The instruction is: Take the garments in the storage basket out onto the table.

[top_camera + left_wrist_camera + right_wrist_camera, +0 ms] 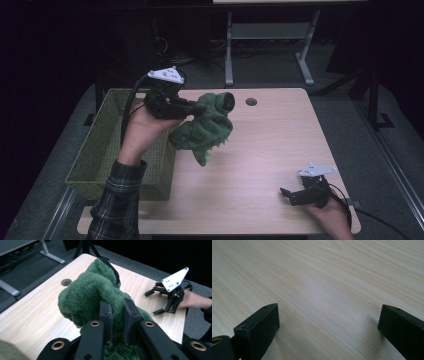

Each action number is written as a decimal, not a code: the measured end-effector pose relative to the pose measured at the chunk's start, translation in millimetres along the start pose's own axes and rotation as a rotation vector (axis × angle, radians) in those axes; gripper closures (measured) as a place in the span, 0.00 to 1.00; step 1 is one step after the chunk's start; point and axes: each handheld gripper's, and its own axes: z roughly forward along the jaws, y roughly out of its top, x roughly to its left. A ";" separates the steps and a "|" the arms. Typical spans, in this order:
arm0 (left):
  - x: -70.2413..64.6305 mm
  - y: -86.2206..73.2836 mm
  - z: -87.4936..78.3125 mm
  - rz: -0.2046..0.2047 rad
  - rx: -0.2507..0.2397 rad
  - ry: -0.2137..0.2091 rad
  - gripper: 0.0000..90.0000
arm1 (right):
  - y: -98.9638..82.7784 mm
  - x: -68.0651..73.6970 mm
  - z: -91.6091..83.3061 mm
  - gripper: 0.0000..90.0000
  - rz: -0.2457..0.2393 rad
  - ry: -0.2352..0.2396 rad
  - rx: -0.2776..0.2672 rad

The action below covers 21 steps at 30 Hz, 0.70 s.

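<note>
A green plush toy (206,125) hangs in the air over the left part of the wooden table (260,150), held up by my left gripper (192,109), which is shut on a fold of its fur. In the left gripper view the two black pads pinch the plush (85,295) between them, my left gripper (117,315) pointing across the table. My right gripper (286,195) rests low at the table's front right corner, jaws spread wide with nothing between them. The right gripper (328,320) looks onto bare wood (324,277).
A green woven basket (102,145) stands against the table's left edge, just below and left of the held toy. A round cable hole (251,101) sits near the table's far edge. A grey desk frame (270,35) stands on the floor beyond.
</note>
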 end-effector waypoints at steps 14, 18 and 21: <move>-20.5 -26.2 60.1 -0.051 0.038 -0.026 0.88 | 0.1 0.2 -0.1 0.04 0.002 0.001 0.000; -25.3 -37.9 73.7 -0.069 0.051 -0.012 0.88 | 0.0 0.1 -0.1 0.04 0.001 0.001 0.000; -28.9 -44.8 82.6 -0.068 0.067 -0.011 0.88 | 0.0 0.1 0.0 0.04 0.001 0.001 0.000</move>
